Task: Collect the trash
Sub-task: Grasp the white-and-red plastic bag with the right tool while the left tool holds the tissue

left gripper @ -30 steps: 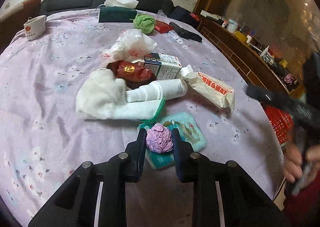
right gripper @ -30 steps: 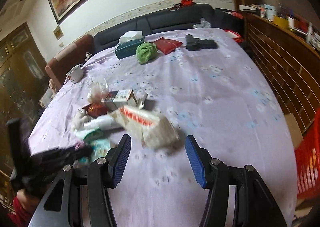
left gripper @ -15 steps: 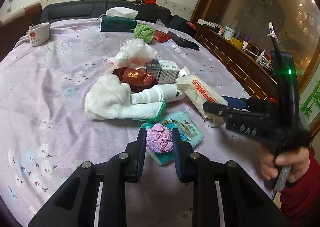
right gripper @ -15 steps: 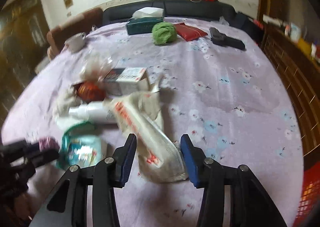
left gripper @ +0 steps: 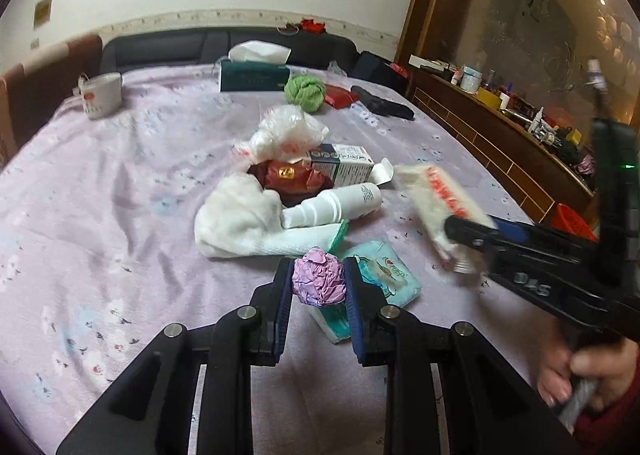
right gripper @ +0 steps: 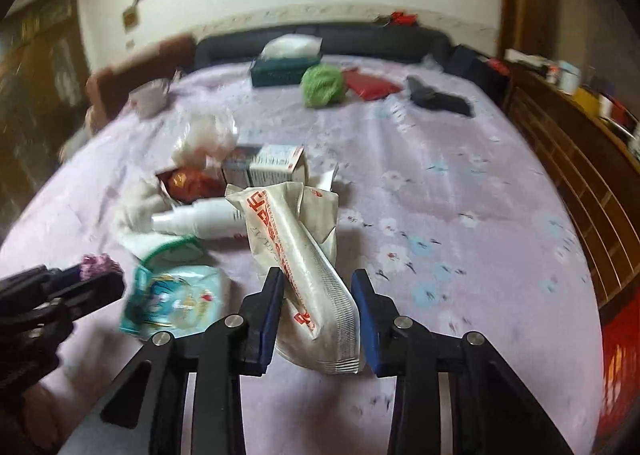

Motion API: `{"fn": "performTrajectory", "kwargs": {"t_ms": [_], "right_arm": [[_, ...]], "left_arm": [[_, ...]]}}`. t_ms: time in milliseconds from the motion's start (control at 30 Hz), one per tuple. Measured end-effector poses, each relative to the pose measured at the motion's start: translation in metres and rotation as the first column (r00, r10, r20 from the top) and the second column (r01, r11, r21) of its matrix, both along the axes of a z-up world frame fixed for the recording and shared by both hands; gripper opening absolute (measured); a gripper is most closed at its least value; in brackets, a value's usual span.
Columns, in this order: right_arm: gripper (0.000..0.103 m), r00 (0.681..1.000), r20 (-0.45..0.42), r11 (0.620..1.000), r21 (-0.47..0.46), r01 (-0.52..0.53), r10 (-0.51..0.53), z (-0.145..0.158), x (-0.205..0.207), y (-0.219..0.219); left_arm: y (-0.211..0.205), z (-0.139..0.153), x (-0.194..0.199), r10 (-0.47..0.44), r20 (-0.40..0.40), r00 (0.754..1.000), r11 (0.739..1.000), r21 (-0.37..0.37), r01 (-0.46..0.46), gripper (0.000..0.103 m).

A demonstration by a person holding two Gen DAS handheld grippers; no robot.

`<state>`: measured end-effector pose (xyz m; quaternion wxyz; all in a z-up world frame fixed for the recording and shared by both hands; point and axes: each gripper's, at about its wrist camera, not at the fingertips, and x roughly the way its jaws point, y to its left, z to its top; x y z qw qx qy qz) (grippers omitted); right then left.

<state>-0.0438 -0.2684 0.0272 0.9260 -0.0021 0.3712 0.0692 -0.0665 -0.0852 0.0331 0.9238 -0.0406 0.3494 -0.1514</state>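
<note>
Trash wrapper, a white crinkly plastic packet with red lettering (right gripper: 304,263), is lying near the lilac-clothed table's (right gripper: 460,175) right edge, light and slippery; grabbing its flat sealed end looks best. Right gripper (right gripper: 318,307) has been closing around it, pads not clearly pressing yet. Left gripper (left gripper: 319,281) is pinching a crumpled purple foil ball (left gripper: 319,281).

Mug (right gripper: 150,99) blurred; tissue pack (left gripper: 384,279) partly hidden behind left claw (left gripper: 319,287).

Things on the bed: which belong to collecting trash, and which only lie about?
Trash job:
purple paper ball, in left gripper
white wrapper, between right gripper jaws

Lying about, probably:
tissue box
mug
green cloth ball
</note>
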Motion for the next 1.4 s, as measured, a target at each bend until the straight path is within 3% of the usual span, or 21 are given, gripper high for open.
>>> {"fn": "performTrajectory", "kwargs": {"t_ms": [100, 367, 867, 1400], "right_arm": [[0.037, 0.996, 0.056, 0.997, 0.045, 0.07, -0.072, 0.008, -0.022, -0.003], [0.037, 0.984, 0.108, 0.986, -0.079, 0.149, -0.141, 0.007, -0.041, 0.016], [0.038, 0.974, 0.101, 0.968, -0.125, 0.216, -0.204, 0.003, -0.04, 0.013], [0.038, 0.974, 0.103, 0.963, -0.159, 0.218, -0.203, 0.002, -0.041, 0.018]], "left_arm": [[-0.002, 0.0, -0.001, 0.006, 0.004, 1.0, 1.0, 0.014, -0.006, 0.024], [0.001, 0.0, 0.0, 0.013, 0.0, 1.0, 1.0, 0.01, -0.013, 0.024], [-0.001, -0.002, 0.0, 0.004, 0.0, 1.0, 1.0, 0.018, -0.004, 0.024], [-0.002, -0.001, -0.001, 0.004, 0.0, 1.0, 1.0, 0.018, -0.004, 0.024]]}}
